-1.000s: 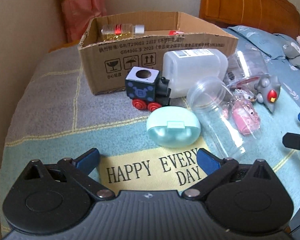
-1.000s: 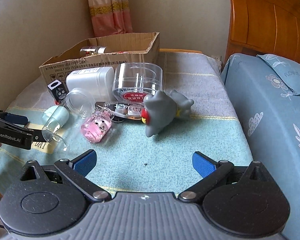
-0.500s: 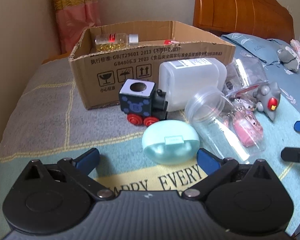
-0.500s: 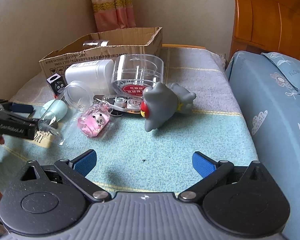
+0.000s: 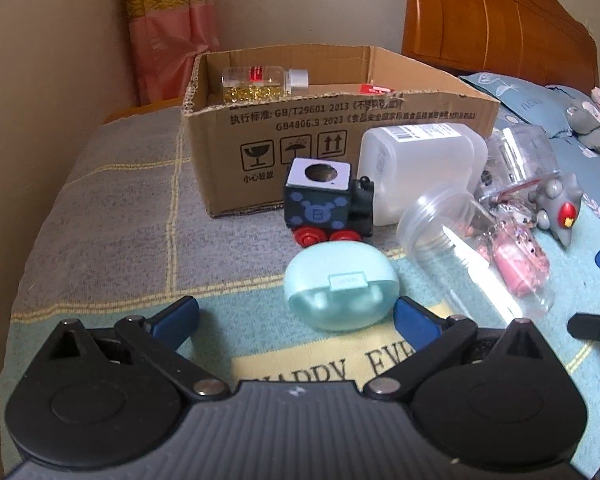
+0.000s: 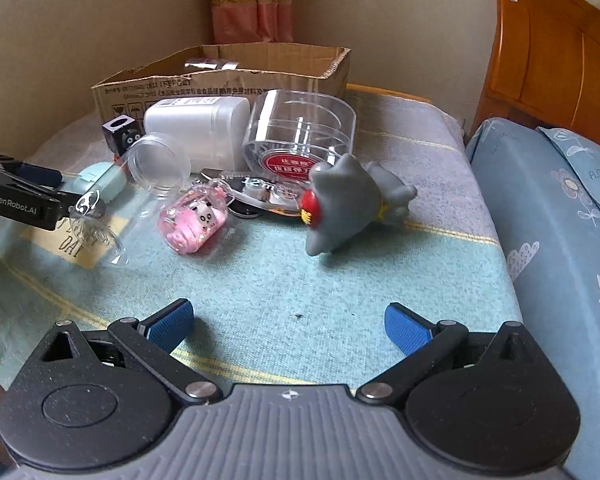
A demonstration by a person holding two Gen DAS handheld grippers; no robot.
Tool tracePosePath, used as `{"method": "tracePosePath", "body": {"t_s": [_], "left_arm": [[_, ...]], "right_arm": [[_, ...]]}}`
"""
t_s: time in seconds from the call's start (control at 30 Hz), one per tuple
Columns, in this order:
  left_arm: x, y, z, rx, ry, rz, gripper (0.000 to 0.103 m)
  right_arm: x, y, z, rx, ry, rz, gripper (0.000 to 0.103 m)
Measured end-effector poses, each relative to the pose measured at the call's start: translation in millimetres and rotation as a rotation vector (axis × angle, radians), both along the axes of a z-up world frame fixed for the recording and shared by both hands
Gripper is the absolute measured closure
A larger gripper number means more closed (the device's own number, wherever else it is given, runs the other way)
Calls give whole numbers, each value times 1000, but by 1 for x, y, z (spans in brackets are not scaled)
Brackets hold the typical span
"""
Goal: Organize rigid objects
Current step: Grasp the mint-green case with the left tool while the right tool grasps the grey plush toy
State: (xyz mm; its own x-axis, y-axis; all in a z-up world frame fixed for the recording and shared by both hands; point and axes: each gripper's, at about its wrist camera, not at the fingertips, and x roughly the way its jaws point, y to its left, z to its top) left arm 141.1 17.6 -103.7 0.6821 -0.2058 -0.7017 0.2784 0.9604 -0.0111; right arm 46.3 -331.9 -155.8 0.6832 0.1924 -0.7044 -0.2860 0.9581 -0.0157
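Bed [image 6: 340, 280] lies bare before our open right gripper [image 6: 288, 326]; our open left gripper [image 5: 296, 318] flanks the case [image 5: 340, 284], train [image 5: 326, 208] and box [image 5: 340, 120] behind.

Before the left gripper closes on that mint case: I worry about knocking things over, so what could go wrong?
The mint case is rounded and smooth, so it may squirt out of the open left gripper. The clear cup lies on its side close beside it and could roll. The toy train stands just behind and could get pushed.

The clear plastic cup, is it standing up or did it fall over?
Fallen over. The clear plastic cup lies on its side, its open mouth facing the toy train.
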Motion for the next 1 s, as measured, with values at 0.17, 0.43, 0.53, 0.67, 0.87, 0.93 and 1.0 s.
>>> {"method": "tracePosePath", "body": {"t_s": [0.17, 0.43, 0.53, 0.67, 0.87, 0.93, 1.0], "left_arm": [[7, -9, 1, 1, -2, -3, 0], [0, -15, 6, -10, -35, -29, 33], [-5, -17, 8, -4, -38, -51, 42], [-7, -12, 8, -10, -30, -40, 42], [-11, 8, 9, -5, -15, 5, 42], [-11, 13, 9, -6, -11, 17, 42], [-11, 16, 9, -8, -11, 23, 42]], "right_arm": [[2, 2, 0, 0, -3, 11, 0], [2, -1, 0, 2, -10, 39, 0], [2, -3, 0, 1, -12, 55, 0], [4, -7, 0, -1, -9, 70, 0], [11, -15, 1, -15, -16, 93, 0], [18, -21, 1, -18, -21, 104, 0], [27, -27, 0, -14, -24, 117, 0]]}}
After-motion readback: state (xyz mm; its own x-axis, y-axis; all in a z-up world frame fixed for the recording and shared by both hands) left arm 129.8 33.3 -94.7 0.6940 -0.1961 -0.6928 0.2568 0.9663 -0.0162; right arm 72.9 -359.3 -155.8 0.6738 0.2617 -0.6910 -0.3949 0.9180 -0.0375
